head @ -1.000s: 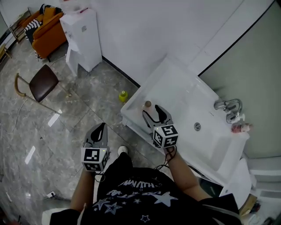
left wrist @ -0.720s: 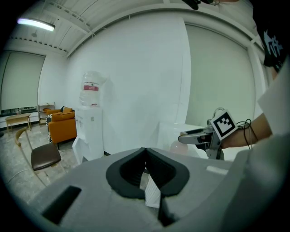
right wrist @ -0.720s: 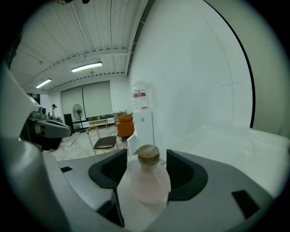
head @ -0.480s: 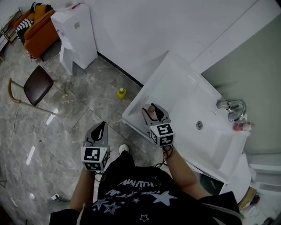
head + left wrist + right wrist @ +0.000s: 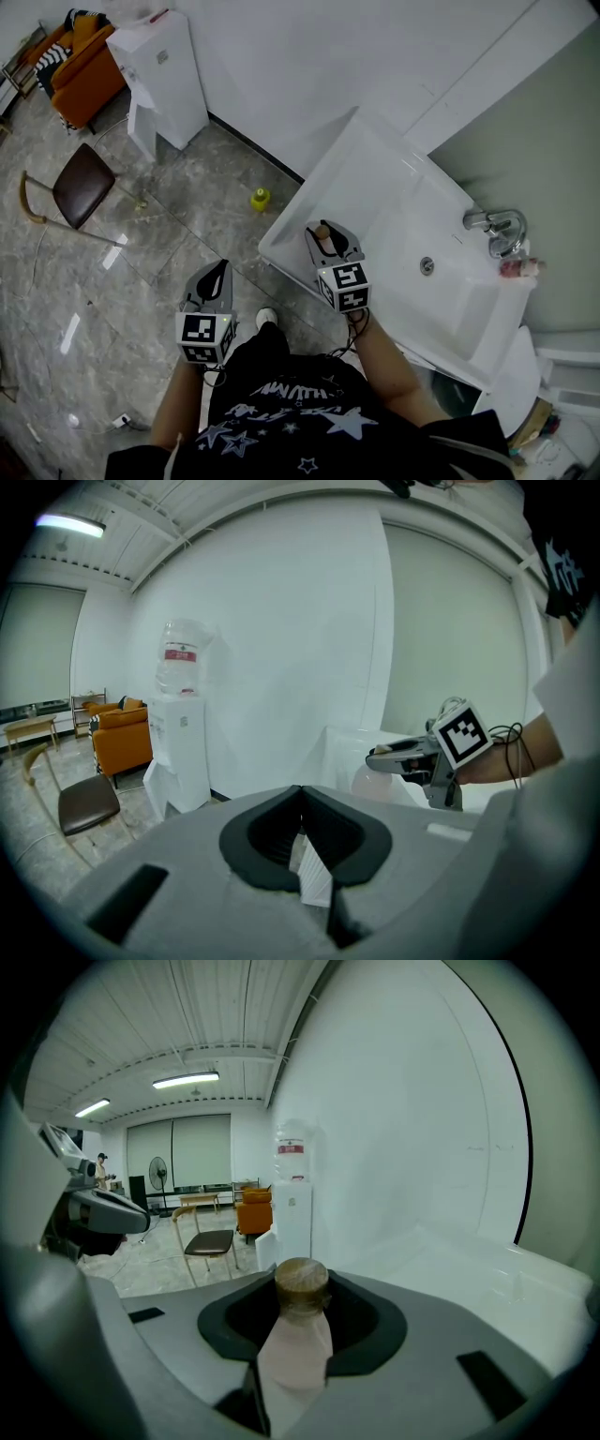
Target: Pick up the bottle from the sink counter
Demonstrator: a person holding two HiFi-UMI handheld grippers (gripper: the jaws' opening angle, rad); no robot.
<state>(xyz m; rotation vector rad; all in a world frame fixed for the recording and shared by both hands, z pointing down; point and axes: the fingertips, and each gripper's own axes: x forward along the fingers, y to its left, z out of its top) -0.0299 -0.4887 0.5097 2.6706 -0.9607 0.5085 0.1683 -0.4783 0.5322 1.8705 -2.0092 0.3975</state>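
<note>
The bottle (image 5: 298,1349) has a pale pinkish-white body that narrows at the shoulder, and a round brown cap with a wood-like grain. It stands upright and capped at the left front corner of the white table (image 5: 370,173), well apart from the basin. It sits between the jaws of the right tongs (image 5: 325,234), which are closing on it, its body filling the gap from side to side.
</note>
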